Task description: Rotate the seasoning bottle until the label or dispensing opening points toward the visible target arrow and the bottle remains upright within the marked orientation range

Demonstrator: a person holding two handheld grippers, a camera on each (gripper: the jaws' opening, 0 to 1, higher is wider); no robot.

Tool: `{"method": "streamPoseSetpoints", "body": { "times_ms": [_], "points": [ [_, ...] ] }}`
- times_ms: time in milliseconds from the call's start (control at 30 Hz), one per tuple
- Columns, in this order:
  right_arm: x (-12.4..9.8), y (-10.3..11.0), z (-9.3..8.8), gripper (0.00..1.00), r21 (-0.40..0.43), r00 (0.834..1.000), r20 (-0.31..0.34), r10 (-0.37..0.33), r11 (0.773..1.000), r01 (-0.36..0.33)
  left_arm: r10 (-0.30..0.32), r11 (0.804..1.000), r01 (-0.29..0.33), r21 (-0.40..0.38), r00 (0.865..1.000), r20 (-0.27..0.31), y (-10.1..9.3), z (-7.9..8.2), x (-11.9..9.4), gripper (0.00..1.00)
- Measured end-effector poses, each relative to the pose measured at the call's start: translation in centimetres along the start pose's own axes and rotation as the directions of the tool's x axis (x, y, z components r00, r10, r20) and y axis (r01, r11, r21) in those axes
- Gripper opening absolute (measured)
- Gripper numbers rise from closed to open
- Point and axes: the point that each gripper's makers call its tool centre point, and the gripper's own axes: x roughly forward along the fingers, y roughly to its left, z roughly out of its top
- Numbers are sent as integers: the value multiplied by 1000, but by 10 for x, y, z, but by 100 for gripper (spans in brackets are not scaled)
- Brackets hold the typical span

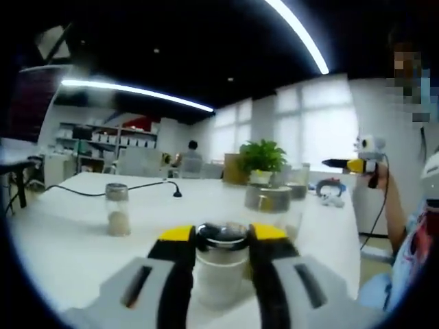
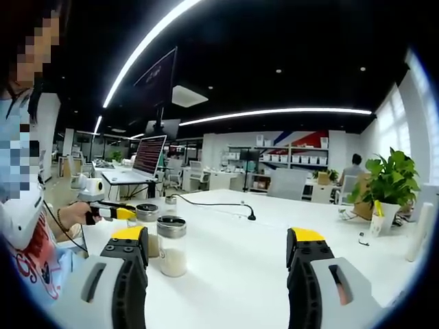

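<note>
A clear glass seasoning bottle [image 1: 221, 264] with a dark metal lid stands upright on the white table [image 1: 68, 247]. My left gripper [image 1: 221, 234] is shut on it, with the yellow-tipped jaws pressed against both sides just below the lid. In the right gripper view the left gripper [image 2: 113, 211] comes in from the left, at a bottle [image 2: 146, 221] on the table. My right gripper [image 2: 218, 236] is wide open above the table with nothing between its jaws. In the left gripper view, a hand holds the right gripper [image 1: 343, 164] in the air at the right.
A bottle with sandy contents [image 1: 118, 212] stands to the left, another bottle [image 1: 269, 204] just behind the held one. A jar of white grains [image 2: 171, 247] stands near my right gripper's left jaw. A black cable [image 1: 103, 192] crosses the far table. A potted plant [image 1: 260, 159] stands behind.
</note>
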Motion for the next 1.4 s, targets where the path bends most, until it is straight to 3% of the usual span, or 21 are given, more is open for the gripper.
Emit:
{"method": "streamPoseSetpoints", "body": {
  "times_ms": [600,933,1167,1400],
  "points": [
    [2,2,-1,85,2,1000,-3,4,1000,-4,-170,985,170,-23,985,-6,1,1,4,32],
    [3,3,-2,85,4,1000,-6,10,1000,-10,-262,965,261,-34,965,-24,-1,0,6,32],
    [3,3,-3,85,11,1000,-9,11,1000,-11,-313,948,311,-72,949,-20,-2,0,7,32],
    [3,3,-2,85,6,1000,-11,12,1000,-12,-324,945,321,-65,946,-26,-4,-1,7,32]
  ]
}}
